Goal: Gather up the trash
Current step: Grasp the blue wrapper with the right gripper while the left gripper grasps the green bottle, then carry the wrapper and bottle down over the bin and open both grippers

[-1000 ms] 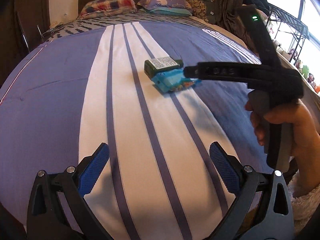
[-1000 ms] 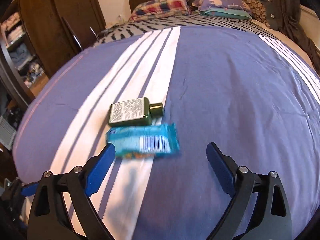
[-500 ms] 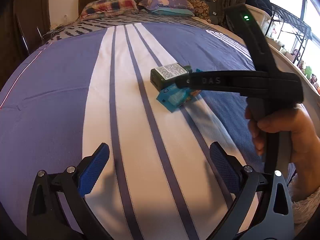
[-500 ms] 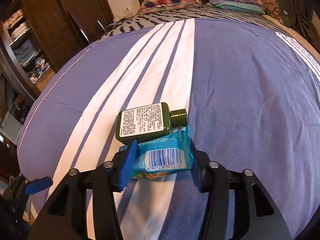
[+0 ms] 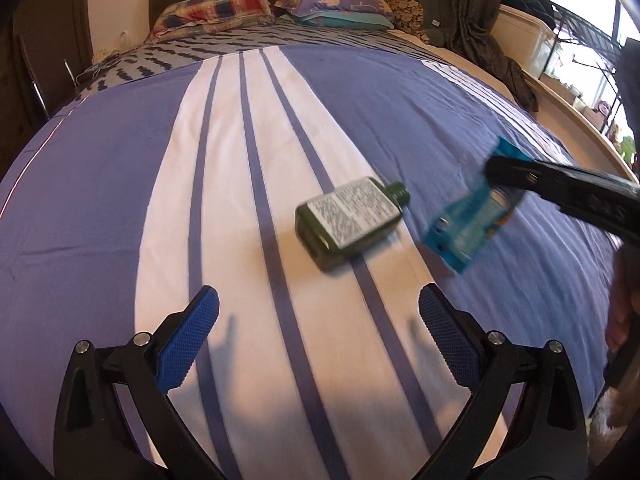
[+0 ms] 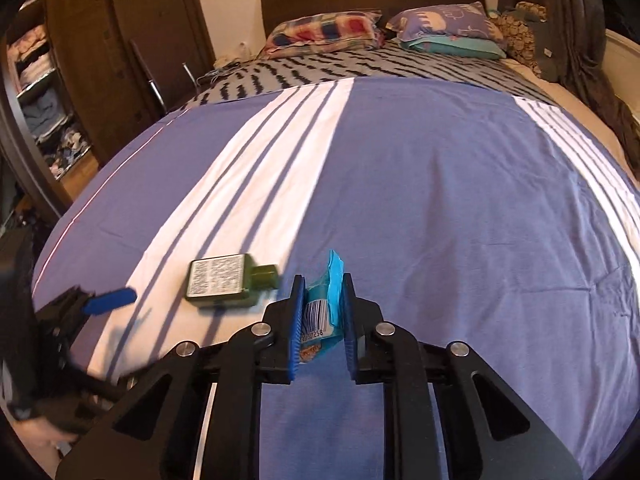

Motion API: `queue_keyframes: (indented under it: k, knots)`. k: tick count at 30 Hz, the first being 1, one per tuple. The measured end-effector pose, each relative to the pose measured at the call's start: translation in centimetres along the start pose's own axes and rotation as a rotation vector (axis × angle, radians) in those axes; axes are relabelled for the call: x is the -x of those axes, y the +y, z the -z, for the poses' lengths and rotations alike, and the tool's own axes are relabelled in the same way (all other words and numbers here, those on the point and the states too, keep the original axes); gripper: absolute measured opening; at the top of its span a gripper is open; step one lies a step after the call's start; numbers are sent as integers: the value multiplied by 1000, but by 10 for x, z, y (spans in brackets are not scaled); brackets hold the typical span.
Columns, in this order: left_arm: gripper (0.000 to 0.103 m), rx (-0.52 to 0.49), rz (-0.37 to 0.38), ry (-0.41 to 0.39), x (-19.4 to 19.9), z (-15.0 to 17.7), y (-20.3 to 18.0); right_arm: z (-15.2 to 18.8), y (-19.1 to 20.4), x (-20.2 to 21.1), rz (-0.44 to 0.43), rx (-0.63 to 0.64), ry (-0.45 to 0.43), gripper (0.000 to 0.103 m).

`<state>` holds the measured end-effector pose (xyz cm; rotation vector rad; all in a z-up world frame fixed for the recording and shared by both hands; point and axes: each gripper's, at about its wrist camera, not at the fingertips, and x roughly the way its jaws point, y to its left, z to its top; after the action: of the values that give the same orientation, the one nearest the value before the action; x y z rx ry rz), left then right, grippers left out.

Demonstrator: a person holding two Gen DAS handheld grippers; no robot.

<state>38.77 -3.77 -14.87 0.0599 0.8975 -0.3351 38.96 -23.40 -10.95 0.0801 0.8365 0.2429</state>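
Observation:
A blue snack wrapper (image 6: 323, 307) with a barcode is pinched between the blue pads of my right gripper (image 6: 322, 292), lifted off the bed. It also shows in the left wrist view (image 5: 468, 220), held up at the right. A flat green bottle (image 5: 350, 222) with a white label lies on the white stripe of the bedspread; in the right wrist view the bottle (image 6: 226, 280) is just left of the gripper. My left gripper (image 5: 318, 320) is open and empty, low over the bedspread, short of the bottle.
The blue and white striped bedspread (image 5: 420, 120) covers the bed. Pillows (image 5: 216, 12) and the headboard are at the far end. A wardrobe (image 6: 92, 80) stands at the left, a wire rack and window (image 5: 580, 52) at the right.
My right gripper closed on the blue wrapper and lifted it up and away to the right of the bottle. My left gripper moved closer to the green bottle.

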Motion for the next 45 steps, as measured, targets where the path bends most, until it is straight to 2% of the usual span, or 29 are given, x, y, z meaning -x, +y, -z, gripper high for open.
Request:
queue_keyframes:
  k: [4,16,18,20,25,31,40,45]
  knots:
    - [95,32,37,0,-16,-17,-3,1,-19,6,18,-15,-12,17]
    - [94,19,47,37,-58,-42,-16,4,-38,1,-3,-50,-11,16]
    - [86,17,48,27,-58,-42,-16,3,-39,1,-5,-51,-12,16]
    - [71,12,51,25,-57,-43,-16,3,-39,1,-4,-49,-13,16]
    - [68,12,38,25,-49,-39,-14,6,-38,5,-10,-58,-22,16]
    - [67,-1,18,0,-17,-25,-18,13,-22,27,-11,-36,-38,14]
    - [67,-22,-23,-58,75,22,-40,44,9,89,-3,-7,-70,14]
    - [67,-11,-11,-87,125,52,-51,70,24,131,19,12,-93,14]
